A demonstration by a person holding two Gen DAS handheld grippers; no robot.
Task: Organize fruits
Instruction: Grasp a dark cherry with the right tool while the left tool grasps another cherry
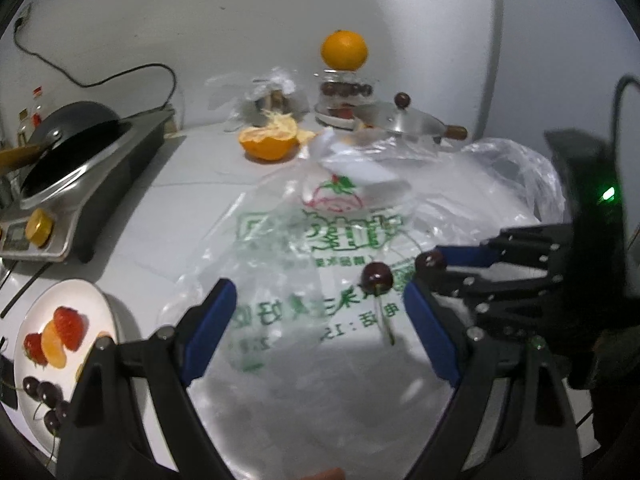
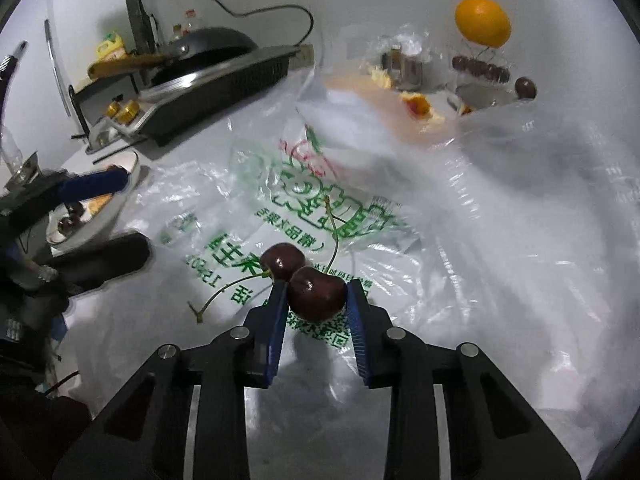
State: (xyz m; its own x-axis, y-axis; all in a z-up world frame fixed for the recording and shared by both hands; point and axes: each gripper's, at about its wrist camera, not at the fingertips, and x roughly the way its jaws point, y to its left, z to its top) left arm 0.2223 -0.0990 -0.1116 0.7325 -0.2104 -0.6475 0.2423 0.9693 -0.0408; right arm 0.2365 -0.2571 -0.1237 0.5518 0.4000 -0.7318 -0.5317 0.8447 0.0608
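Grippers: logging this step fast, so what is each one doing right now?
Left gripper: open, holding nothing, above the plastic bag.
Right gripper: closed on a dark cherry.

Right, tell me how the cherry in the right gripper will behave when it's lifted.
The cherry is round and glossy, so it may slip between the right gripper's pads. It looks soft, so a hard squeeze may bruise it. The second cherry touching it may roll on the plastic bag.
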